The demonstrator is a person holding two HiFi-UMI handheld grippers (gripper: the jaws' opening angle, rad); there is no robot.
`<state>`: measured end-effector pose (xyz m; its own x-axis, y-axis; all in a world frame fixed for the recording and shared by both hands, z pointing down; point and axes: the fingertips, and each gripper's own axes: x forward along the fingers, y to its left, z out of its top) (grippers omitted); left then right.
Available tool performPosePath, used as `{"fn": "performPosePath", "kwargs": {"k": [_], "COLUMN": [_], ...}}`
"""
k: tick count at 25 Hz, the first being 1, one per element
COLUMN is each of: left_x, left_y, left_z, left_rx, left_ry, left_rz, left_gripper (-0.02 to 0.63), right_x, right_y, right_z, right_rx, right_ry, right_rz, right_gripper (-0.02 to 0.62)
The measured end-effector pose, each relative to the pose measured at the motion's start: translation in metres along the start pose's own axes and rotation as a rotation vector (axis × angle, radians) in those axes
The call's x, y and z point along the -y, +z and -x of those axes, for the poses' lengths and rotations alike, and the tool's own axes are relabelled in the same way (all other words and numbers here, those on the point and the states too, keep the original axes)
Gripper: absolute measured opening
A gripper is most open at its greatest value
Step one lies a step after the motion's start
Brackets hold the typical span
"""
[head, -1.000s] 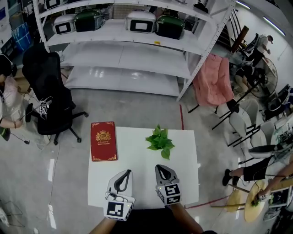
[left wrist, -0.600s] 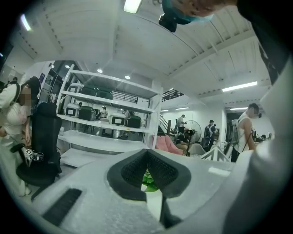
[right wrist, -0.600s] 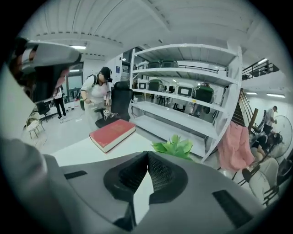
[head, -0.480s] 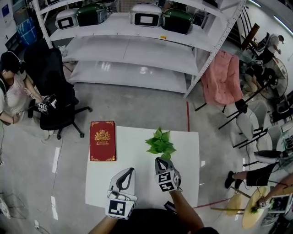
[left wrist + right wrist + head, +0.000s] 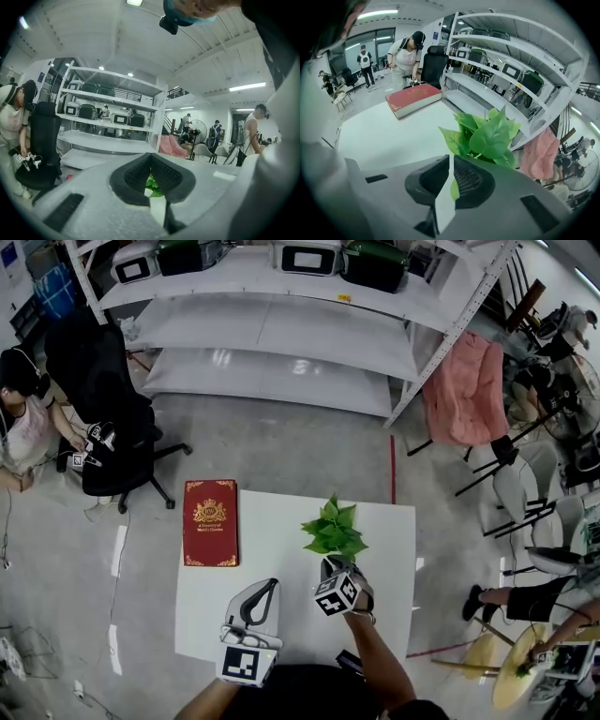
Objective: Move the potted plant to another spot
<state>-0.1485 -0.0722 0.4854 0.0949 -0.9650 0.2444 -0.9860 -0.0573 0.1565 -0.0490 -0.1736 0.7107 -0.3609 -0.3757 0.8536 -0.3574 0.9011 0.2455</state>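
Toward the far edge of the white table [image 5: 272, 601], right of its middle, stands the one potted plant [image 5: 333, 529]: a low tuft of broad, pointed, glossy green leaves with pale veins. The leaves hide the pot from above, and my own jaws hide it in the right gripper view. My right gripper [image 5: 330, 563] points at the plant's near side with its tip just under the closest leaves, though I cannot tell whether it touches them. In the right gripper view its two grey jaws with dark, mesh-textured pads are parted only by a thin slit that runs up to the tips. A sliver of leaf and table shows through the slit, and the jaws clamp nothing. My left gripper [image 5: 264, 589] lies nearer to me and left of the right one, over bare tabletop and well apart from the plant. In its own view the curved black pads meet at the tips and nothing is caught between them. Each gripper carries one cube with black and white square markers. A single red hardcover book [image 5: 210, 522] with gold ornament and a gold border lies flat at the table's far left corner, overhanging the left edge, well apart from the plant. Beyond the table are a smooth grey floor, a white metal shelving rack [image 5: 281, 324], one black office chair [image 5: 103, 418] and a pink cloth [image 5: 464, 395] draped over a chair.
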Motion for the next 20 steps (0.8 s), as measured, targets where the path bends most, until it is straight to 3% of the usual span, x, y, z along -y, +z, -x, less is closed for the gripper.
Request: {"fn": "performPosePath", "kwargs": {"k": [6,13,20], "left_x": [-0.003,-0.005,-0.011], "left_y": [-0.003,-0.007,-0.011], "left_z": [-0.008,-0.014,-0.017], "left_rx": [-0.009,-0.023,-0.034], "left_ry": [-0.011,-0.023,-0.028], "left_rz": [0.005,0.011,0.024], "left_gripper": [0.017,0.017,0.017], "right_x": [0.011,0.012,0.011], "right_y": [0.000,0.001,0.001], "right_z": [-0.005,-0.014,-0.026], "right_rx": [-0.010,-0.036,-0.080], "right_ry": [-0.083,-0.079,-0.073], "right_rz": [0.085,0.108,0.141], "right_gripper": [0.012,0.014,0.057]}}
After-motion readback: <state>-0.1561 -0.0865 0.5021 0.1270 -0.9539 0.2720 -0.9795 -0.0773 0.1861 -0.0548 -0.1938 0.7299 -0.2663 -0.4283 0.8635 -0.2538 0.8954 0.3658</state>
